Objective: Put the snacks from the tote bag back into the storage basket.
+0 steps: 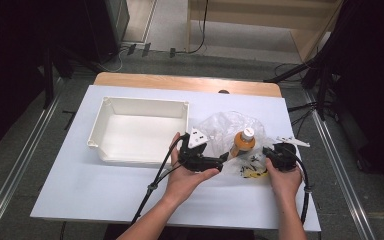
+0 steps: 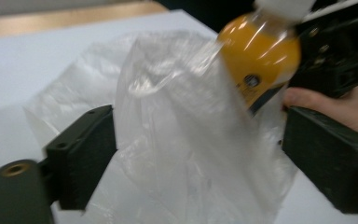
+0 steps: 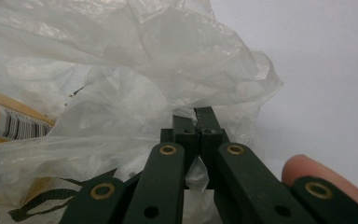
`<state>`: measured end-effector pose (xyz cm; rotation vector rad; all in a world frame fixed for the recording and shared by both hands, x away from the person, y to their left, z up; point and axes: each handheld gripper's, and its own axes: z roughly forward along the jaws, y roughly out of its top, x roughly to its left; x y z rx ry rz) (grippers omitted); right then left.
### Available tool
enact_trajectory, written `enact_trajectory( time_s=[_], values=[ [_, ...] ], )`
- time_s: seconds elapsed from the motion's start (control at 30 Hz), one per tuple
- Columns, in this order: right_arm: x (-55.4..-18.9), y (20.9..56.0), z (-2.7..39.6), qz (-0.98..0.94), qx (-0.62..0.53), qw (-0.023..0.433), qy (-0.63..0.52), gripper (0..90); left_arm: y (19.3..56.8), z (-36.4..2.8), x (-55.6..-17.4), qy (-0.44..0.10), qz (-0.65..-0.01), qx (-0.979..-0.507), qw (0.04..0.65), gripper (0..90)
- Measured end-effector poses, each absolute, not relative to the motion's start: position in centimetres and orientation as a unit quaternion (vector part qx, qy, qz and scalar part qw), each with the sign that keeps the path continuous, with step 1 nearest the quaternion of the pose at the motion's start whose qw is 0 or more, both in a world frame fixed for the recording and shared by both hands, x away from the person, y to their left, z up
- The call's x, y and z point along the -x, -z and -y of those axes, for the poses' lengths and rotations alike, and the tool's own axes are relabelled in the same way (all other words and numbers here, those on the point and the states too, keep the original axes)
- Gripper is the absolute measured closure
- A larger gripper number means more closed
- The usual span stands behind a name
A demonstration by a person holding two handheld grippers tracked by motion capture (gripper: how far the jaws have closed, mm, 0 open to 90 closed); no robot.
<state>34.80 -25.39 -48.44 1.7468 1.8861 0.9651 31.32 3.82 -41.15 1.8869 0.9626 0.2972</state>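
Plastic bag (image 2: 182, 135) slack between spread left gripper (image 2: 200, 154); right gripper (image 3: 196, 116) pinches bag beside bottle (image 1: 242, 142). Risk: film slips, bottle topples.

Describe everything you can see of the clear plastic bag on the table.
The bag is thin, clear, crinkled plastic, lying crumpled on the white table right of the tray. An orange bottle with a white cap stands partly inside it. The right gripper is shut on a fold of it. The left gripper is open, with bag film between its jaws.
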Motion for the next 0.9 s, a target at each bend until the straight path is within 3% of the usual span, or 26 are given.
enact_trajectory(
  time_s=[0.03,0.07,0.1,0.13,0.17,0.5,0.73,0.9],
  values=[
    [-34.8,48.4,25.4,-0.673,-0.624,0.197,-0.345,90.0,41.6,-3.7,-31.6,-0.122,-0.398,-0.78,0.468,18.9],
    [-34.8,48.4,25.4,-0.674,-0.623,0.196,-0.345,90.0,42.0,-3.5,-31.7,-0.128,-0.401,-0.785,0.455,45.5],
    [-34.8,48.4,25.4,-0.674,-0.623,0.195,-0.345,90.0,42.4,-3.3,-31.8,-0.131,-0.4,-0.791,0.445,65.4],
    [-34.8,48.4,25.4,-0.674,-0.623,0.195,-0.345,90.0,42.7,-3.1,-31.8,-0.13,-0.395,-0.796,0.44,65.4],
    [-34.8,48.4,25.4,-0.674,-0.623,0.195,-0.346,90.0,42.8,-3.2,-31.8,-0.125,-0.39,-0.798,0.442,90.0],
    [-34.8,48.4,25.3,-0.675,-0.622,0.195,-0.346,90.0,42.9,-3.5,-31.7,-0.127,-0.386,-0.798,0.446,90.0],
    [-34.7,48.4,25.3,-0.677,-0.62,0.198,-0.344,90.0,47.3,-2.2,-31.5,-0.125,-0.4,-0.829,0.37,90.0],
    [-34.7,48.5,25.2,-0.676,-0.62,0.201,-0.343,90.0,47.5,-2.3,-31.7,-0.125,-0.406,-0.829,0.363,90.0]
  ],
)
